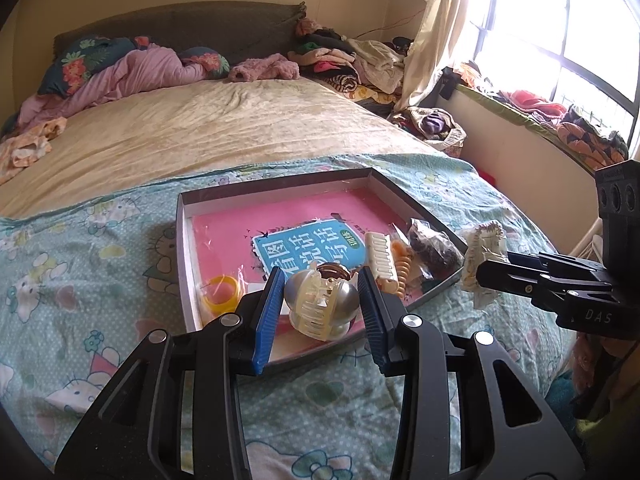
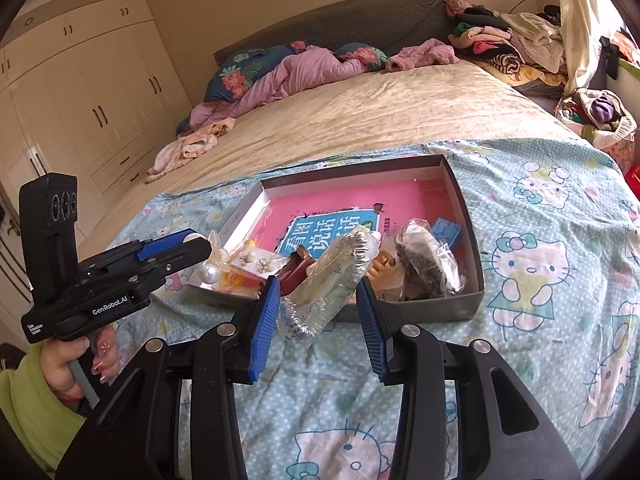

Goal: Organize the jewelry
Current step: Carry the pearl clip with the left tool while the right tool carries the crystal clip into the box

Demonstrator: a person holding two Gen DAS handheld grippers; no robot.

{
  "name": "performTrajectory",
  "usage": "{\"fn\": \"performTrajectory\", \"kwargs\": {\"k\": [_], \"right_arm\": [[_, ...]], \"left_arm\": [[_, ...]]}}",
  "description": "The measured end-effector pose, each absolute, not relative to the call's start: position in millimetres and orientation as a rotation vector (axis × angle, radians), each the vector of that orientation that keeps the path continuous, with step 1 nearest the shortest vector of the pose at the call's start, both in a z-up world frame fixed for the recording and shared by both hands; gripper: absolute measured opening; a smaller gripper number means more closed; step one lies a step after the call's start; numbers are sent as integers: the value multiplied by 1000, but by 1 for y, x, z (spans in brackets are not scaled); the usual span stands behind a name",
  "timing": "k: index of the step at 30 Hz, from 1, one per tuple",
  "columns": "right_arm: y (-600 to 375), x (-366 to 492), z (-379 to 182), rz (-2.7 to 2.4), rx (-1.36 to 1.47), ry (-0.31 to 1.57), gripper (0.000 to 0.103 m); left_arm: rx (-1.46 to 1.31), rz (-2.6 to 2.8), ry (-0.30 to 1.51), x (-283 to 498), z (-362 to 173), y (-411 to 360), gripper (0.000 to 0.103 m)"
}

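Note:
Between the blue pads of my left gripper (image 1: 320,276) sits a cream and pearl claw hair clip (image 1: 320,308), held over the near edge of a shallow grey box (image 1: 280,184). My right gripper (image 2: 317,280) is shut on a clear plastic packet with a silvery comb-like piece (image 2: 340,272), in front of the box's (image 2: 472,240) near wall. Each gripper also shows in the other view: the right gripper (image 1: 480,272) with its packet (image 1: 482,248), and the left gripper (image 2: 204,246) with the pearl clip (image 2: 210,272).
A pink book (image 1: 280,232) lines the box, which holds a yellow ring (image 1: 222,292), a white comb (image 1: 380,256), an orange coil tie (image 1: 400,268) and a bagged dark piece (image 1: 434,248). The box rests on a cartoon-cat sheet (image 2: 540,264). Clothes pile (image 1: 344,60) at the bedhead.

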State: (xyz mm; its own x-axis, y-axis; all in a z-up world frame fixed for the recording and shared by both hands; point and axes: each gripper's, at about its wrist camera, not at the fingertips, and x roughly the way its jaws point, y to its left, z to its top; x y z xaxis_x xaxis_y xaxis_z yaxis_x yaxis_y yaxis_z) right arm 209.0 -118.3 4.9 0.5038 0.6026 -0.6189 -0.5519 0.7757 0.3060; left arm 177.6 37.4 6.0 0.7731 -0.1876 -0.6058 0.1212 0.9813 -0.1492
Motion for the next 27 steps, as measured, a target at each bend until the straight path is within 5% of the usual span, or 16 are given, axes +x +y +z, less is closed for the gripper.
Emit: {"fn": "performTrajectory", "kwargs": {"k": [27], "right_arm": [[-77, 268, -34, 630, -77, 836, 42]], "left_arm": [[-123, -141, 704, 228, -28, 31, 30]]}}
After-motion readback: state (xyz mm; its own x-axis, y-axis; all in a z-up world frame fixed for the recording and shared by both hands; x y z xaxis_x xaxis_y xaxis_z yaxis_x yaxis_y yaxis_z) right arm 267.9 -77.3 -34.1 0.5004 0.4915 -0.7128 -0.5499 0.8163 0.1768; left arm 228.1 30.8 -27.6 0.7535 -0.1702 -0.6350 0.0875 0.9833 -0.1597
